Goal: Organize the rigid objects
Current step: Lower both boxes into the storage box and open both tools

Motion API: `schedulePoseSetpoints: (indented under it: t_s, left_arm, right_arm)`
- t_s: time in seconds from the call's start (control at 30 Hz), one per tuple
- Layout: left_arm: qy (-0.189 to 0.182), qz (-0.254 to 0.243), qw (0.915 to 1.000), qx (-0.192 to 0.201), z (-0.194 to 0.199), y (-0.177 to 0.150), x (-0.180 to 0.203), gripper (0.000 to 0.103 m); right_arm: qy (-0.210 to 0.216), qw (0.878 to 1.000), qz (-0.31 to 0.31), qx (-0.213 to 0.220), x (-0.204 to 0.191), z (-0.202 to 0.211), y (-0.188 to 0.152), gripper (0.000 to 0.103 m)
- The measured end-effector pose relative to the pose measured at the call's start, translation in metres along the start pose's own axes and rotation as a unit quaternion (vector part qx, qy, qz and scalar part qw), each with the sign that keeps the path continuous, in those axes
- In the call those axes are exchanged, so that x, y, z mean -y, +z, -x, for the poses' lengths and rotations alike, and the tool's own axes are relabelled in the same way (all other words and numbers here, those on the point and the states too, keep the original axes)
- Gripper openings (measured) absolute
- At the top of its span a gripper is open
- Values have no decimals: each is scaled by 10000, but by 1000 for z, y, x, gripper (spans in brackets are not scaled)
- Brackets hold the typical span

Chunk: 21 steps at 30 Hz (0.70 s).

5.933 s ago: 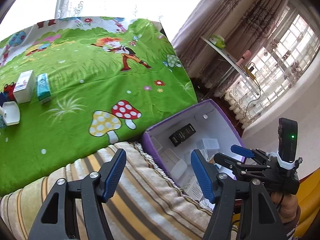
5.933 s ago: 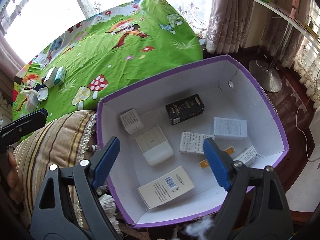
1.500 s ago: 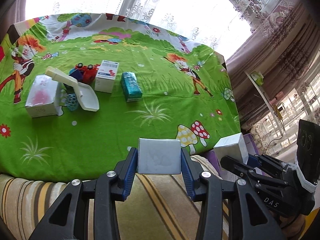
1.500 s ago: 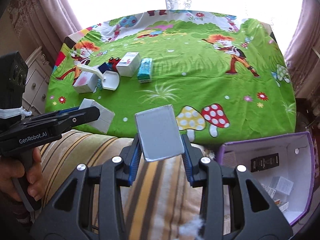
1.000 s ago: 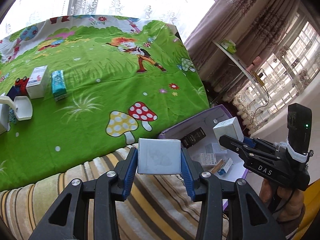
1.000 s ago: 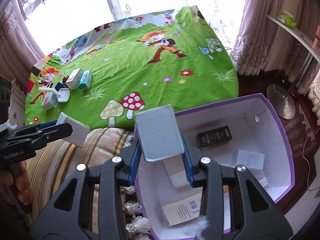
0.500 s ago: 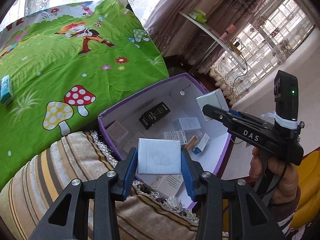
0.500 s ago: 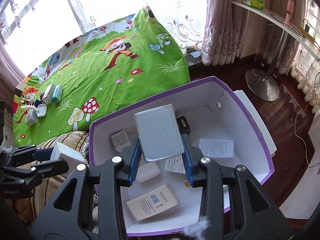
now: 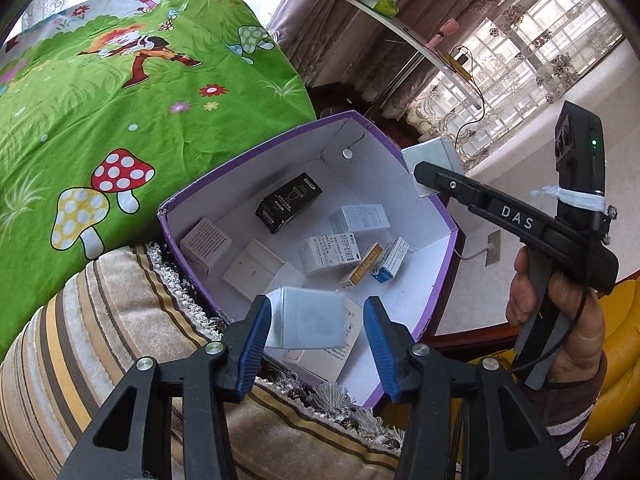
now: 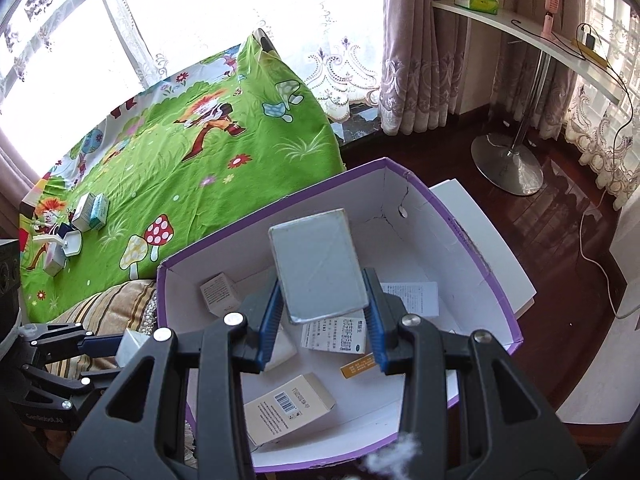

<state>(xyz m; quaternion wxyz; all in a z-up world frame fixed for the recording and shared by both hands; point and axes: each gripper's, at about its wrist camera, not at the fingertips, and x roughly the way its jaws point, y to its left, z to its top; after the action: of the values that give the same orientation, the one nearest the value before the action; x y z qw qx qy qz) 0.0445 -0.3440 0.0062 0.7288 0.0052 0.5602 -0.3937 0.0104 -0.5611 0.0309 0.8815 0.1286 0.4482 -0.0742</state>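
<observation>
A purple-rimmed white box (image 9: 208, 188) (image 10: 460, 216) holds several small cartons, among them a black one (image 9: 288, 202). My left gripper (image 9: 318, 334) is open over the box's near edge; a pale grey box (image 9: 306, 318) sits loose between its fingers, touching only the left one. My right gripper (image 10: 322, 324) hangs over the box with its jaws slightly apart; a grey box (image 10: 318, 266) stands between them, and a gap shows on both sides. The right gripper and its box (image 9: 434, 158) also show in the left wrist view above the far rim.
A green cartoon cloth (image 10: 208, 152) covers the table, with several small boxes and a white scoop (image 10: 70, 246) at its far left. A striped cushion (image 9: 100, 340) lies beside the purple box. A white desk (image 10: 536, 36) and lace curtains stand to the right.
Both grippers carried their grey boxes from the table to above the purple box. In the last half second both jaws opened, and the left box tilted loose.
</observation>
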Motion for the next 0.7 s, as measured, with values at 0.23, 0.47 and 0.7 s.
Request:
schedulePoseSetpoints:
  t_s: [0.23, 0.47, 0.7]
  left_arm:
    - [-68, 80, 9999, 14, 1, 0, -4, 56]
    - [-116, 215, 9997, 62, 3, -1, -9, 56]
    - [-119, 224, 9996, 82, 3, -2, -9, 56]
  right_arm:
    - [-52, 10000, -71, 8, 6, -3, 5, 42]
    - [-158, 9997, -163, -61, 12, -16, 13, 42]
    - [-322, 9993, -212, 10, 20, -26, 32, 46]
